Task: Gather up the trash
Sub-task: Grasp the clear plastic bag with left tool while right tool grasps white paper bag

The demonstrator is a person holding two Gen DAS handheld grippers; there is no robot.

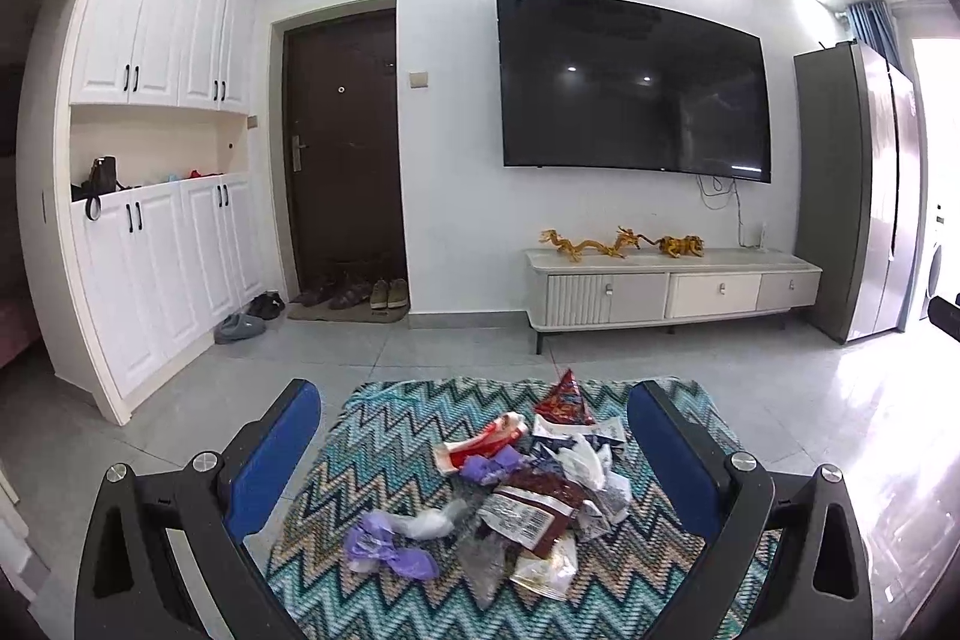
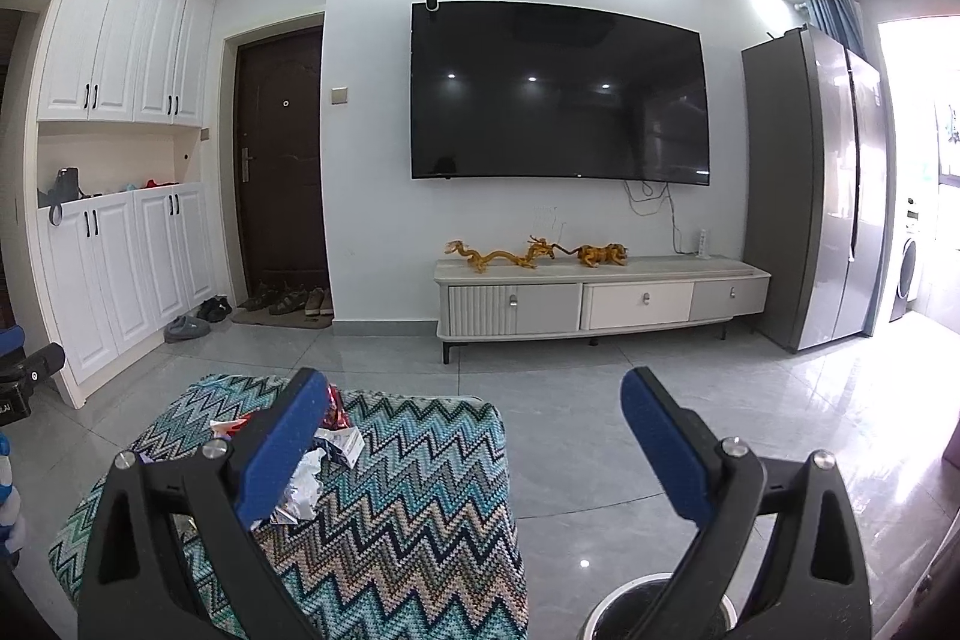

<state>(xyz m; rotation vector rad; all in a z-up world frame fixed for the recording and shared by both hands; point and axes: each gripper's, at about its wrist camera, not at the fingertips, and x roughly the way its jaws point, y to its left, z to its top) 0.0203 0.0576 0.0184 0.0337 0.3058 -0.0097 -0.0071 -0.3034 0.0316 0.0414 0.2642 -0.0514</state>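
A pile of trash (image 1: pixel 528 484) lies on a stool covered with a zigzag cloth (image 1: pixel 384 436): a red triangular wrapper (image 1: pixel 564 397), a dark red snack bag (image 1: pixel 534 511), purple gloves (image 1: pixel 384 550), crumpled white and clear wrappers. My left gripper (image 1: pixel 474 424) is open and empty, its blue fingers standing either side of the pile, above it. My right gripper (image 2: pixel 474 406) is open and empty, over the stool's right edge (image 2: pixel 498 460); part of the trash (image 2: pixel 312 466) shows behind its left finger. A round bin (image 2: pixel 660 610) stands on the floor below the right gripper.
Grey tiled floor (image 2: pixel 600 400) lies around the stool. A TV cabinet (image 2: pixel 600 298) with golden dragon figures stands under a wall TV. A fridge (image 2: pixel 810 220) is at the right, white cupboards (image 1: pixel 156 250) and a door with shoes at the left.
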